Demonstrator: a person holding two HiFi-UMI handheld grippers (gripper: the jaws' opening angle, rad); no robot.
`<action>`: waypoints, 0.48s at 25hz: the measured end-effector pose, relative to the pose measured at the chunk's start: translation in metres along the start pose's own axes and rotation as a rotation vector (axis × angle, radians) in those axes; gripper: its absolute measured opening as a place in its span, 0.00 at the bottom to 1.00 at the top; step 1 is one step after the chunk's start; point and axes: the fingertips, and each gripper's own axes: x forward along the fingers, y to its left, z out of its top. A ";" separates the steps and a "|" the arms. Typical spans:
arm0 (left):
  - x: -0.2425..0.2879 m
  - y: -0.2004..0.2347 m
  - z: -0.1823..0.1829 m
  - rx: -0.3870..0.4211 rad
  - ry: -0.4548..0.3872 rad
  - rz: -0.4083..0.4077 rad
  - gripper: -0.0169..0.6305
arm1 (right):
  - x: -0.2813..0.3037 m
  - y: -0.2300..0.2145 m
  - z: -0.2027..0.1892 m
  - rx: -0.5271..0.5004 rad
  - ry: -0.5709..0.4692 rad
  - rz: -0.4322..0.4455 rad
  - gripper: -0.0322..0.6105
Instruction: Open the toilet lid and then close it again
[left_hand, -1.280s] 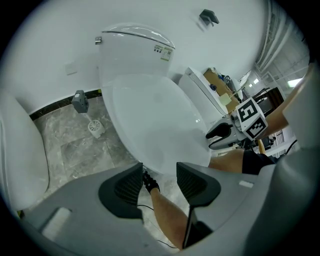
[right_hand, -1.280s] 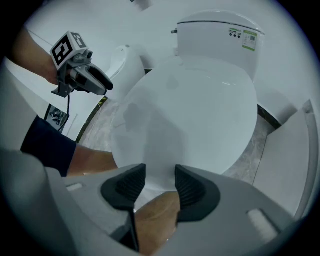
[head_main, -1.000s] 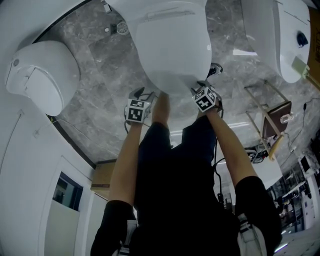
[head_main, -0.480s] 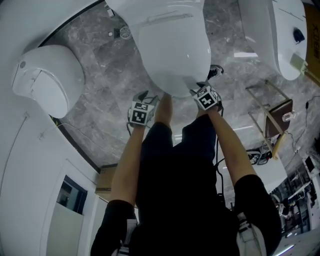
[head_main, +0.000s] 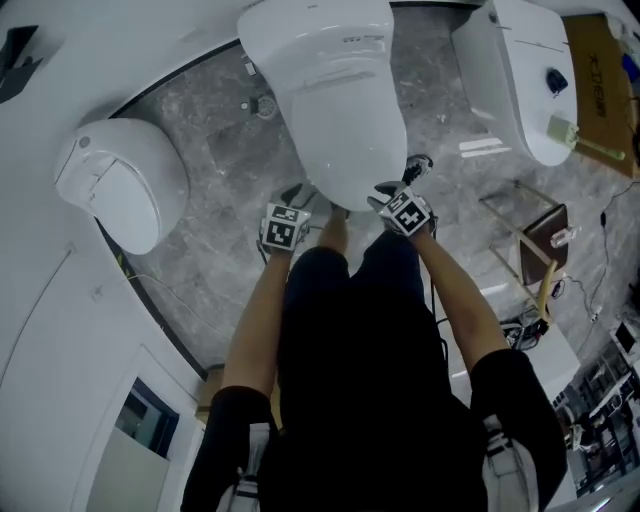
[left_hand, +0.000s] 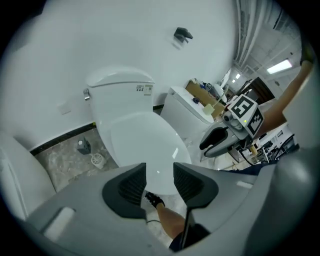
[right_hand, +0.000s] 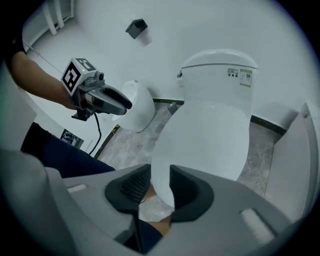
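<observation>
The toilet lid (head_main: 345, 130) sat on the middle toilet by the far wall, its near tip at both tools. The right hand-held gripper (right_hand: 160, 181) had just been closing and pinched the lid's near edge. The left hand-held gripper (left_hand: 159, 181), also closing, stood fairly wide with that edge in its gap, not pressed.

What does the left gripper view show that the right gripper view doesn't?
Only the left gripper view: a brown cardboard box, the person's black shoe, the right hand-held gripper. Only the right gripper view: the left hand-held gripper. Shared: the white ceramic toilet, its oval white lid, a black wall fixture, grey marble floor. Both jaw pairs have just been closing, the right on the lid's rim, the left gripping nothing.
</observation>
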 end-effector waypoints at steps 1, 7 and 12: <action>-0.011 -0.001 0.010 0.010 -0.030 0.002 0.29 | -0.010 0.006 0.009 -0.015 -0.012 -0.001 0.21; -0.068 -0.026 0.057 0.050 -0.197 -0.016 0.09 | -0.073 0.037 0.052 -0.134 -0.116 -0.014 0.05; -0.111 -0.039 0.086 0.094 -0.289 -0.017 0.05 | -0.123 0.050 0.101 -0.186 -0.266 -0.033 0.05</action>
